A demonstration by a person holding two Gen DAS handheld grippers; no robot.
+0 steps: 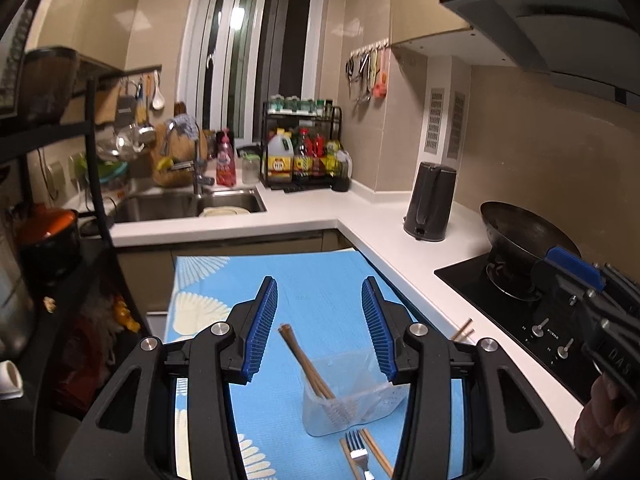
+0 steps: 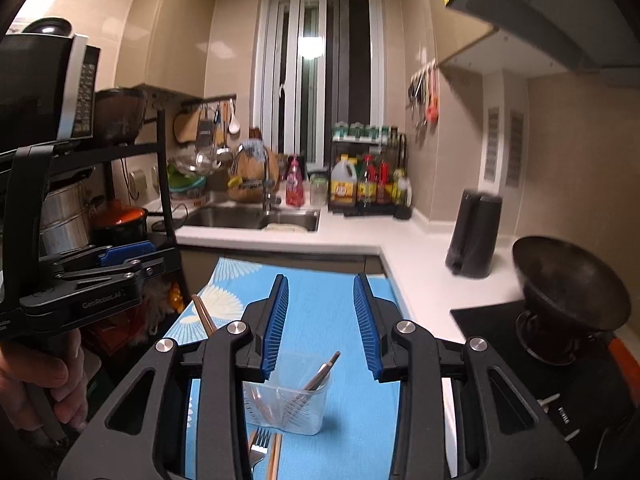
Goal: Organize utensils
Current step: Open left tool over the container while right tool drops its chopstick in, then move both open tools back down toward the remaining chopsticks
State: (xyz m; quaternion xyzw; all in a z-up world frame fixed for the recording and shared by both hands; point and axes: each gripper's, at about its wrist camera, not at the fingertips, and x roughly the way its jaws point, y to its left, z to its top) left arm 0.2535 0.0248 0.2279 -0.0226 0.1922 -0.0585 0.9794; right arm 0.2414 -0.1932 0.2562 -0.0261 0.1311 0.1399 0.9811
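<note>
A clear plastic holder (image 1: 352,400) stands on the blue patterned mat (image 1: 320,280) with brown chopsticks (image 1: 306,362) leaning in it. A metal fork (image 1: 358,454) lies in front of it between loose chopsticks (image 1: 376,454). My left gripper (image 1: 320,286) hovers above the holder, open, with nothing between its blue pads. In the right wrist view the holder (image 2: 288,404), its chopsticks (image 2: 326,366) and the fork (image 2: 260,446) sit below my right gripper (image 2: 320,280), also open and holding nothing. Another pair of chopsticks (image 2: 204,316) lies at the mat's left edge.
A white L-shaped counter (image 1: 360,216) carries a steel sink (image 1: 188,204), a black kettle (image 1: 430,202), a rack of bottles (image 1: 304,156) and a wok (image 1: 524,236) on a black hob. More chopsticks (image 1: 462,330) lie on the counter edge. A dark shelf with an orange-lidded pot (image 2: 120,220) stands left.
</note>
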